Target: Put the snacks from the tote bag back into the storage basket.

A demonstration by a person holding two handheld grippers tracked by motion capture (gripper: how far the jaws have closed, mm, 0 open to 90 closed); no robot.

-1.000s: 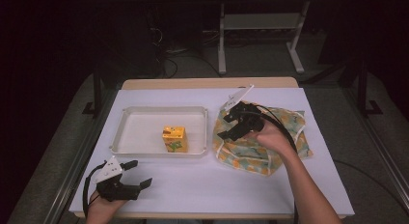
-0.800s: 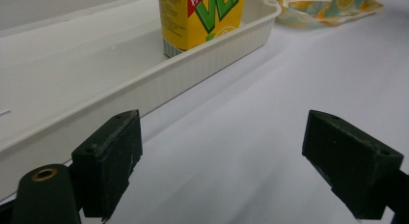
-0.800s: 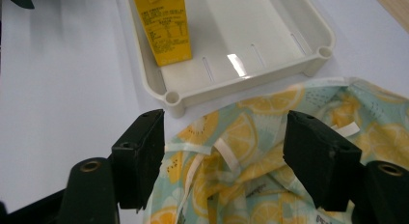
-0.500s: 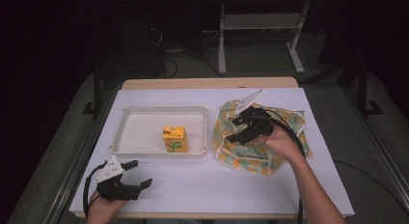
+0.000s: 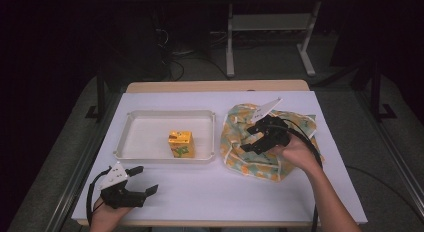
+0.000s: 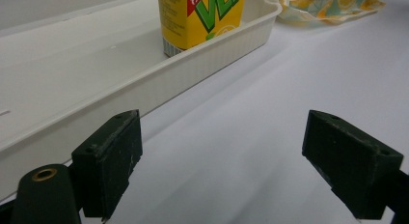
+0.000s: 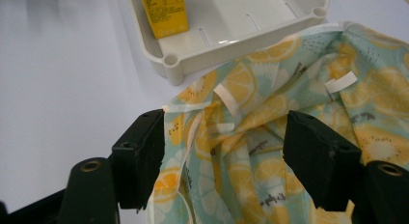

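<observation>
The cloth bag [image 7: 270, 137], soft and limp, should bunch easily; the right gripper [image 7: 224, 159] hangs half-open over its rim fold at lower centre.

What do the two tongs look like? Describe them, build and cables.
Both are black, with two blocky, flat-faced jaws. The left tongs carry a pale grey three-cornered plate on top and trail a black cable. The right tongs bear the same kind of plate, with a black cable looping past the bare forearm.

Open tongs [image 7: 224, 159] over fruit-print bag [image 7: 270, 151]
</observation>
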